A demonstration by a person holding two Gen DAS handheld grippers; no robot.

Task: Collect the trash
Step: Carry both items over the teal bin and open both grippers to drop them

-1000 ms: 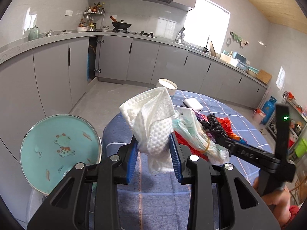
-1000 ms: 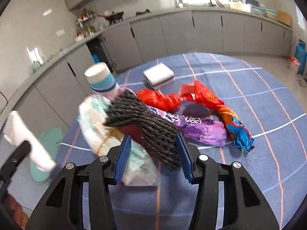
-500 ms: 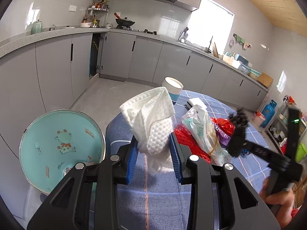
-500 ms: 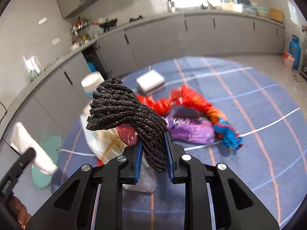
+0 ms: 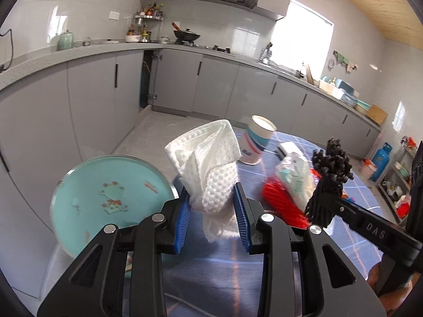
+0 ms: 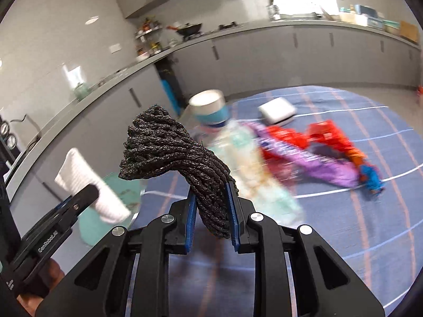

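Two pieces of trash are off the table at once, one in each of my tools; my left gripper has its blue pads pressed into a crumpled white paper towel, dimpled and folded into a peak above the jaws, with a ragged end hanging below them; my right gripper has just closed its jaws on a bundle of black twisted cord, a coarse, glittery hank that bends over to the left above the pads, and the pads now squeeze its lower part tight.

From the left wrist, the turquoise lidded bin sits left of the towel, below the edge of the blue checked tablecloth; its lid shows a small cartoon figure; right of the towel stand a blue-and-white paper cup, a clear plastic bag and a red wrapper, and my right tool reaches in with the cord.

From the right wrist alone I see what lies right of the cord: a purple wrapper, a red and orange wrapper with a blue end, and a white flat box; all of it is blurred; my left tool with the towel shows at the cord's left.
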